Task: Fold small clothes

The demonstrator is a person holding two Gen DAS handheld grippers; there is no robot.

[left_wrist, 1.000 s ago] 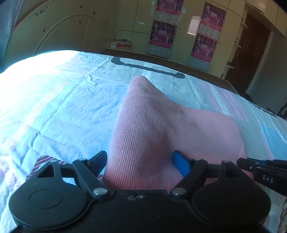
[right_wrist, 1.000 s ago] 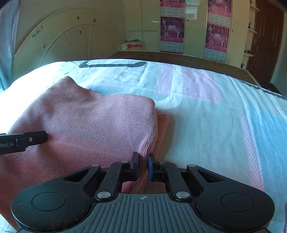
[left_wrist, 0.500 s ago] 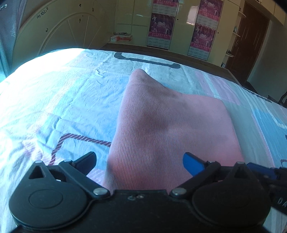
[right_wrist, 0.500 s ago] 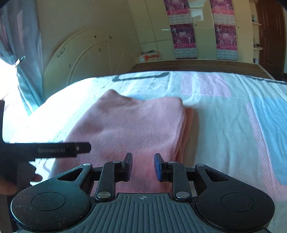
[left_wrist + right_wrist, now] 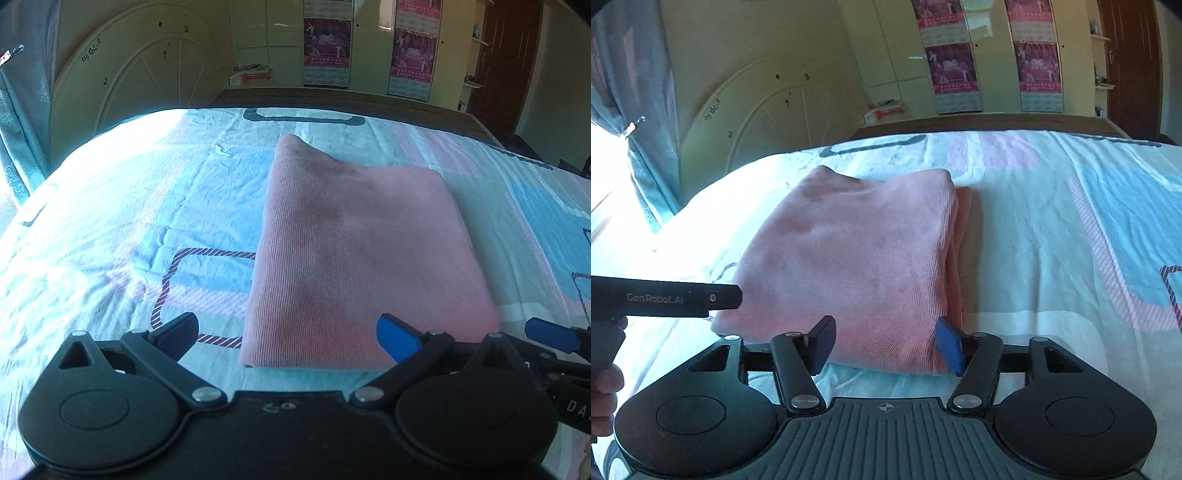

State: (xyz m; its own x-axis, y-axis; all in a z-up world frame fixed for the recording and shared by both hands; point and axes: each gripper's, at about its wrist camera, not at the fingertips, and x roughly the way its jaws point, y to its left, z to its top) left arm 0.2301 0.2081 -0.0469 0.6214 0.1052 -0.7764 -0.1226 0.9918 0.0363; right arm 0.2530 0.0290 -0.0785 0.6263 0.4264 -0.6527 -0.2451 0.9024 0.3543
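So I have both grippers hanging just short of the near edge of the garment [image 5: 354, 258], a pink ribbed piece lying folded into a rough rectangle on the sheet [image 5: 129, 221]. The left gripper [image 5: 287, 334] has its jaws spread wide, wider than anything I would need for a pinch, and nothing sits between them but the near left corner of the fold and bare sheet. The right gripper [image 5: 886, 345] is spread too, a little less, with its jaws straddling the near right corner of the garment without touching it, as far as I can judge; the cloth there looks slack, not nipped.

I read this as a release: the layers lie stacked, so the fold in hand looks done. The right side shows two or more layers, with a lower edge peeping out to the right of the top one. The far left corner stands up in a small peak, which I'd put down to the cloth bunching under the fold. It may want smoothing, though the fisheye bends that part and I can't be sure how high it really sits.

Holding both grippers low and near keeps me placed for either a final press or one more fold across.
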